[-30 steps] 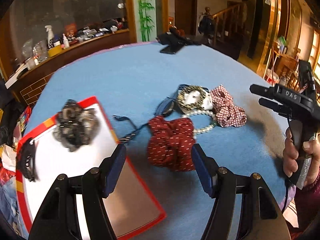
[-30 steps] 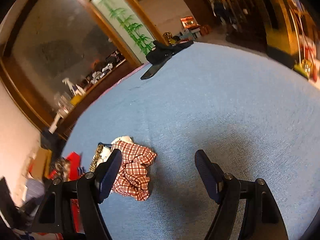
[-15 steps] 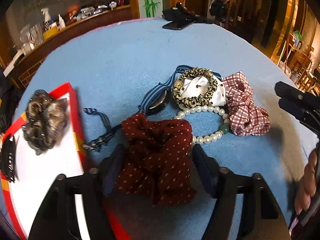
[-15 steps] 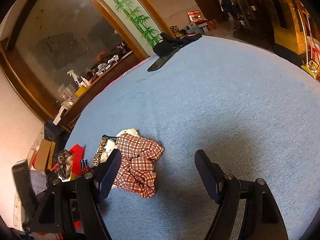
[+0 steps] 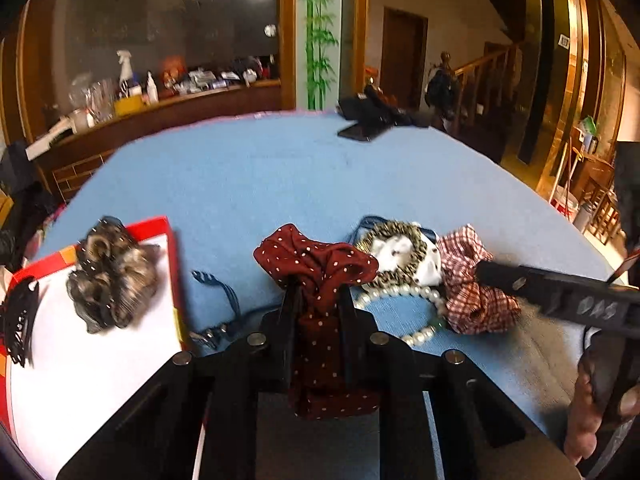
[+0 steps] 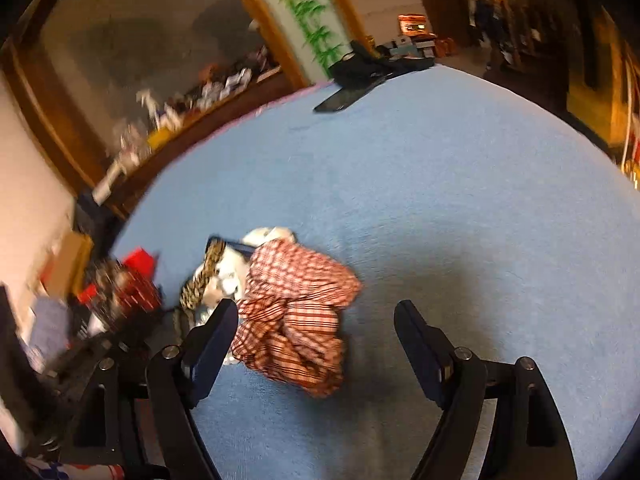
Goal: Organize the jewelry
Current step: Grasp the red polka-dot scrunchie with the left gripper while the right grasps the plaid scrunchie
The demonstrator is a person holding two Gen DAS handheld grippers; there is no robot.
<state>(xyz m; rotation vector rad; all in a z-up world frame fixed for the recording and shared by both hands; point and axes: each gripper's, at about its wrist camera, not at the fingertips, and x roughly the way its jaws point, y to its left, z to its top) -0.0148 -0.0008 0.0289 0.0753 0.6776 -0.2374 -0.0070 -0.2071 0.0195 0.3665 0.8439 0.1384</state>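
My left gripper (image 5: 318,300) is closing on a dark red white-dotted scrunchie (image 5: 316,256), its pads pinching the cloth's near part on the blue table. To its left, a red-rimmed white tray (image 5: 170,240) holds a brown scrunchie (image 5: 112,280) and a black hair clip (image 5: 18,320). To the right lie a pearl bracelet (image 5: 400,292), a leopard-print scrunchie (image 5: 396,236) and a red checked scrunchie (image 5: 472,292). My right gripper (image 6: 316,308) hovers low over the checked scrunchie (image 6: 292,312), jaws wide and opening, pads not touching it.
A blue striped strap (image 5: 224,300) trails between the tray and the red scrunchie. A dark phone and a black bundle (image 5: 360,132) sit at the table's far edge. A hand (image 5: 592,420) holds the right gripper's handle. Bare blue cloth (image 6: 460,200) stretches beyond the pile.
My left gripper moved onto the red dotted scrunchie and its jaws closed on it. My right gripper drew in toward the checked scrunchie, which now lies between its fingers.
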